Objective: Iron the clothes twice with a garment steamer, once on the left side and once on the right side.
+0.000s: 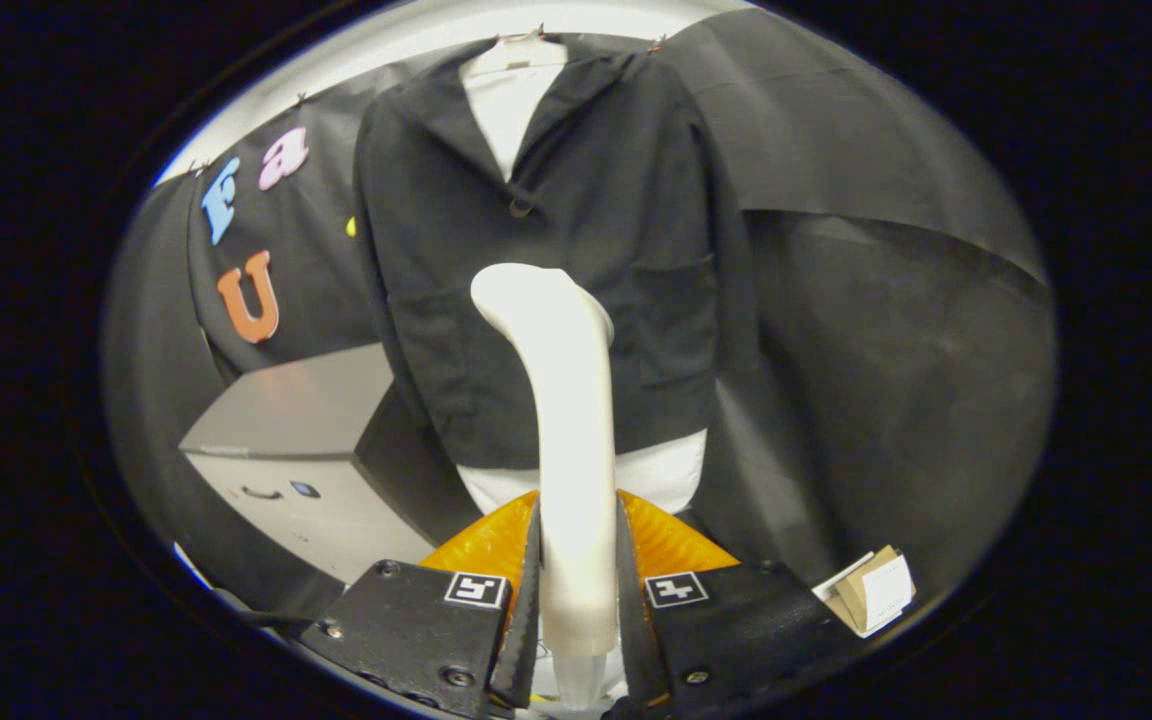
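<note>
Steamer (561,400): smooth plastic w/ slight sheen, held between the gripper (576,600) fingers, both pressing its handle. Jacket (556,250): matt woven cloth, lightly creased, over a smooth matt white form (506,100). Wall (886,300): matt cloth, folds visible. Box (286,440): smooth, satin finish, material unclear. Carton (871,590): matt cardboard w/ paper label.

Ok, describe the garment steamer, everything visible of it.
The garment steamer is a smooth white wand, plastic-looking, with a long handle that bends over into a rounded head at the top. It stands upright, its handle clamped between both fingers of the claw. Its head points at the front of the black jacket hanging beyond; contact cannot be told.
</note>
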{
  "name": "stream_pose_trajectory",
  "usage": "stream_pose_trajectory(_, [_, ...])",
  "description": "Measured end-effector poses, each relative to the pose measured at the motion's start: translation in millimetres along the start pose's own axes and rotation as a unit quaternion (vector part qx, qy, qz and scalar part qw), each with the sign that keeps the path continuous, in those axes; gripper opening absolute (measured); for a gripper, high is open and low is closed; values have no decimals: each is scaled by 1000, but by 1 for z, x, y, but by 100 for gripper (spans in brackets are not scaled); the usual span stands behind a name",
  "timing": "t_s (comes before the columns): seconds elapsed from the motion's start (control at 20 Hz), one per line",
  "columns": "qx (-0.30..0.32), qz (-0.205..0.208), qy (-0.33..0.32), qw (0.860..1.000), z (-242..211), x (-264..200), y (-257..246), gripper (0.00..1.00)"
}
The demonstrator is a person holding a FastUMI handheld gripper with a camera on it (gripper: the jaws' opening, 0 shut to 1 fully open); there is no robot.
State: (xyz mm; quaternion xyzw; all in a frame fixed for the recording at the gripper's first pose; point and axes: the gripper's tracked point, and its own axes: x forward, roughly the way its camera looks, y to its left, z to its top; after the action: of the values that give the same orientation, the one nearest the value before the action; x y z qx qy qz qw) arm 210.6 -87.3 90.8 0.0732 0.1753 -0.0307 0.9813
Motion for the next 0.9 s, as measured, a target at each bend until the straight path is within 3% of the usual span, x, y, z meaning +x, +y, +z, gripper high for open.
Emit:
stream_pose_trajectory(0.6, [67,-43,-176,981,219,-39,-57,37])
stream_pose_trajectory(0.9, [50,-75,-211,973,280,-28,-47,37])
